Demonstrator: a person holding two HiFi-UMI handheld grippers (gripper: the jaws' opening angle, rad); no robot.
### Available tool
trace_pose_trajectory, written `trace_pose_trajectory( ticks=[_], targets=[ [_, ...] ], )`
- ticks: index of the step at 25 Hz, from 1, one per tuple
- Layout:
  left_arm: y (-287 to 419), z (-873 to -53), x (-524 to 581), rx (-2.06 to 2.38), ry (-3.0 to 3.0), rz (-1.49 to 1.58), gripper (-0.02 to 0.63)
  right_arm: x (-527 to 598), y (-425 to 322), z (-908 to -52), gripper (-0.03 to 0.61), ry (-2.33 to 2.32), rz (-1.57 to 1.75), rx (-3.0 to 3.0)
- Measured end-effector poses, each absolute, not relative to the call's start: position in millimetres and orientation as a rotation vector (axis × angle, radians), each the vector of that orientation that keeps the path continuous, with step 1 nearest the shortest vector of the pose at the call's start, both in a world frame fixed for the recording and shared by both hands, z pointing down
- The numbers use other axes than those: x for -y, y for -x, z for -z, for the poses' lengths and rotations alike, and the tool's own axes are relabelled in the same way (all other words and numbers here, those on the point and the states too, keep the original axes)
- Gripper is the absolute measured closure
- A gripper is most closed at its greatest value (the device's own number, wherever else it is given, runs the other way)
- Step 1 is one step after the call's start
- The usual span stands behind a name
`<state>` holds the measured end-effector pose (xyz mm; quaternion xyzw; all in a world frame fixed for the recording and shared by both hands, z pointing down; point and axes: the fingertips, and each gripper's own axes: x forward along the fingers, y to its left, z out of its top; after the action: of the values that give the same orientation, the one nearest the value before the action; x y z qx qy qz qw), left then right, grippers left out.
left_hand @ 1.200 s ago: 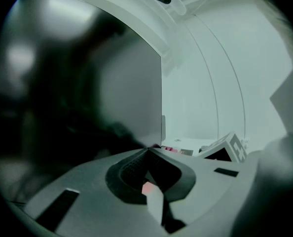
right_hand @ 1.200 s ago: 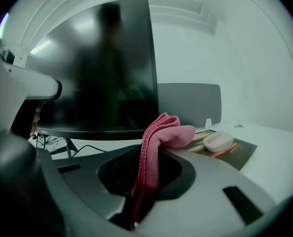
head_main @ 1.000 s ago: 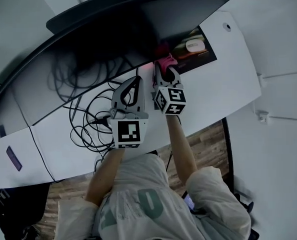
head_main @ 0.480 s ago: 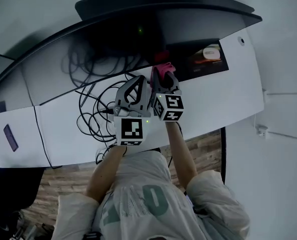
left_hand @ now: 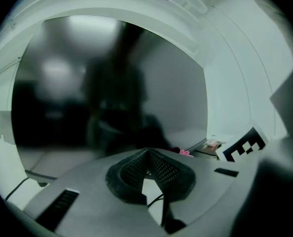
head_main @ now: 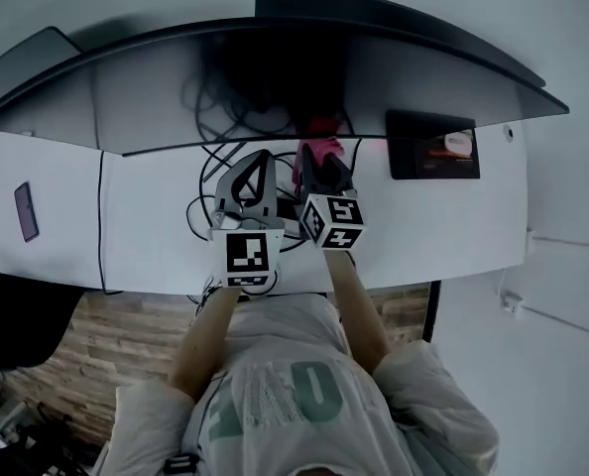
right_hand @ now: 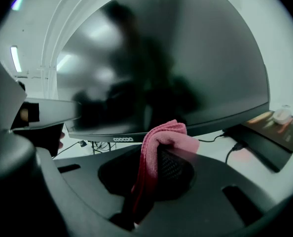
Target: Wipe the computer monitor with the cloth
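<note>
1. Right gripper (head_main: 319, 167) is clamped on the pink cloth (head_main: 323, 148). The cloth is pinched between the jaws and folds over one jaw tip.
2. The cloth sits right by the lower edge of the curved monitor (head_main: 275, 77), about mid-way along the back edge of the desk (head_main: 423, 216). Can't tell if it's actually touching the screen.
3. Left gripper (head_main: 262, 162) is just beside the right one. Its jaws are together at the tips with nothing in them, and it hangs over a tangle of cables (head_main: 210, 211).
4. A dark mouse pad (head_main: 413, 157) with a mouse (head_main: 457, 143) lies toward the desk's right back corner. There's a phone (head_main: 25, 211) near the left edge.
</note>
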<state>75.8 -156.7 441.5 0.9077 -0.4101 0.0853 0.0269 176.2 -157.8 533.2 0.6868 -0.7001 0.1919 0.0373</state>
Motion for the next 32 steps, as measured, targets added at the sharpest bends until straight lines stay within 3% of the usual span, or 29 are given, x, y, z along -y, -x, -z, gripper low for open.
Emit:
trace_pose_trajectory(
  ticks=[21,32],
  targets=[
    [192.0,-470.0,164.7,1.761,-2.446,-0.36,0.609,222.3,98.9,-522.6,0.522,-1.756,-0.611,2.506],
    [255.2,-479.8,152.2,1.886,-2.316,-0.366,0.609,238.4,181.8,-508.0,0.522,-1.619,-0.571,2.629]
  ],
)
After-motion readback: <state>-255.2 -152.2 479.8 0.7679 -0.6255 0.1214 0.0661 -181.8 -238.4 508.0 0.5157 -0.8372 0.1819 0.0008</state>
